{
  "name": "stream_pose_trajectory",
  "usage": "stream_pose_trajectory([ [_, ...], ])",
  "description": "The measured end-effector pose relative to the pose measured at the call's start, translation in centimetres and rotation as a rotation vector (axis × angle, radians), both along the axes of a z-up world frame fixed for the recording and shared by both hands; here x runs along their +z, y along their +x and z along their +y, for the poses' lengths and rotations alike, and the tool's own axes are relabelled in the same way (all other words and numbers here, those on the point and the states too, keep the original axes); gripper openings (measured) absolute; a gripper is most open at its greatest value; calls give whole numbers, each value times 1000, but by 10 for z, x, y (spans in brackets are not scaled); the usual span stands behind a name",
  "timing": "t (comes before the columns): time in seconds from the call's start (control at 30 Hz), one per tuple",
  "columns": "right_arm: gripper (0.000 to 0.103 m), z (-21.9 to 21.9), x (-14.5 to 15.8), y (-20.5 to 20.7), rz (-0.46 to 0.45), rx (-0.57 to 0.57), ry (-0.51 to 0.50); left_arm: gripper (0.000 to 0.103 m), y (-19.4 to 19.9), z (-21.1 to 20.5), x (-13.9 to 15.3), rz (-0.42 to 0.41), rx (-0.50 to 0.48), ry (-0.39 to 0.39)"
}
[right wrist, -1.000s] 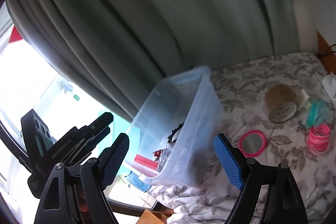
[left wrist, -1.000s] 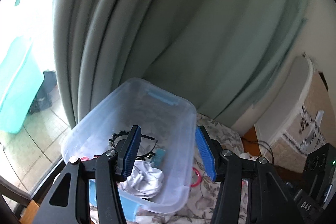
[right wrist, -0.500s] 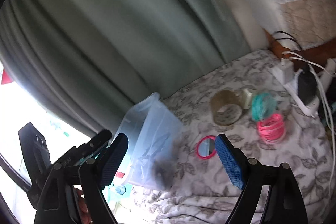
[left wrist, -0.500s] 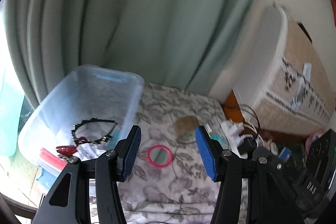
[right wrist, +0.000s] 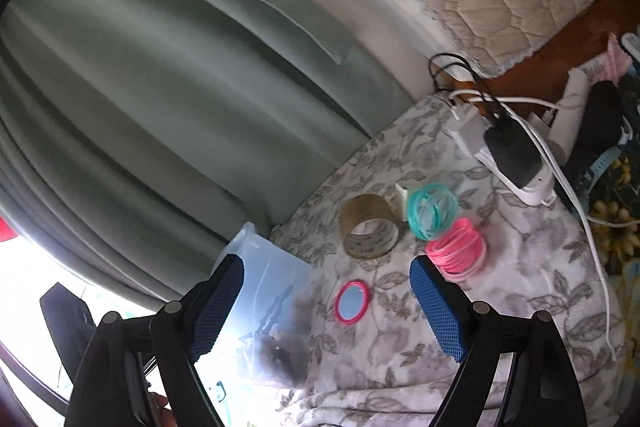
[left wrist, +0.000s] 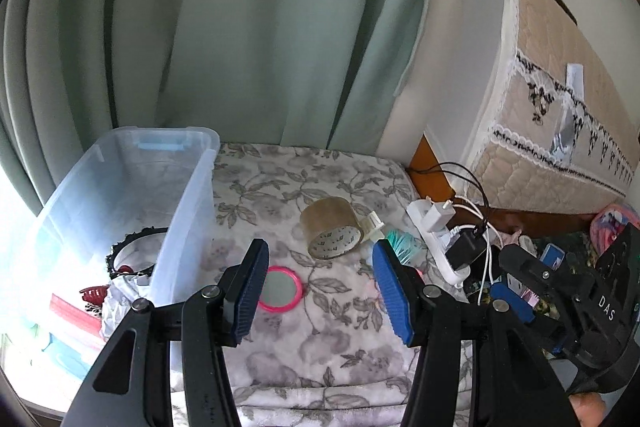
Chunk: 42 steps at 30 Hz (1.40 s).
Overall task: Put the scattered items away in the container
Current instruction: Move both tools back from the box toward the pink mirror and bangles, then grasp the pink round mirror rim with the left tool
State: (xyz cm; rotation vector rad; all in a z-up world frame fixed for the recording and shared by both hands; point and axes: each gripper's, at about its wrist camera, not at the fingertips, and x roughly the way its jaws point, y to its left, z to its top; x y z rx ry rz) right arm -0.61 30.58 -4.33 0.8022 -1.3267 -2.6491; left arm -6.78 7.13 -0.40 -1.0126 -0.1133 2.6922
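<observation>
Clear plastic container (left wrist: 188, 211) at left on floral cloth, partly filled. Beside it: pink round mirror (left wrist: 280, 291), brown tape roll (left wrist: 332, 231), teal bands (right wrist: 433, 206), pink bands (right wrist: 458, 249).

Your left claw (left wrist: 318, 283) and right claw (right wrist: 326, 307) both have blue ribbed pads (left wrist: 390, 293) on black arms. You've got a clear, blue-tinted container (left wrist: 120, 211) on the left with a light blue latch. The blanket (left wrist: 288, 183) is white with a grey floral and leaf print. The small mirror (left wrist: 280, 291) has a pink rim, the tape roll (left wrist: 332, 233) is brown. You see teal bands (right wrist: 432, 205) beside pink bands (right wrist: 458, 249). The curtain (left wrist: 240, 27) at the far side is pale green. The power strip (right wrist: 480, 143) is white with a black adapter (right wrist: 510, 147). The mattress (left wrist: 560, 99) on the right is beige, quilted, with white and black lace trim.
</observation>
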Motion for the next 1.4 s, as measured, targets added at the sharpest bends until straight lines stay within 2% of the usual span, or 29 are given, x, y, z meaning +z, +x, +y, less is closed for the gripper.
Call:
stream_pose_trajectory([
  [0.2,87,3,-26,-13,-97,13,-19,55,-12,9,-21,-39,-35,-9],
  [0.43,87,7,-53,-25,-189,16,-16,55,-35,17,-66,-121,-55,-32],
  [0.57,87,13,-66,-30,-231,4,-28,55,-51,15,-96,-219,-62,40],
  [0.67,87,15,-73,-33,-254,2,-25,55,-61,11,-116,-257,-46,77],
  [0.73,87,16,-79,-35,-276,1,-27,55,-64,13,-122,-244,-42,39],
  [0.83,87,18,-90,-40,-314,2,-37,55,-69,22,-134,-223,-52,-67],
  [0.93,87,17,-97,-45,-347,17,-21,55,-76,24,-146,-242,-66,-114],
  [1.13,87,16,-111,-59,-401,40,12,55,-90,19,-162,-284,-70,-161],
  [1.4,87,16,-124,-80,-445,46,55,55,-107,7,-179,-368,-65,-154],
])
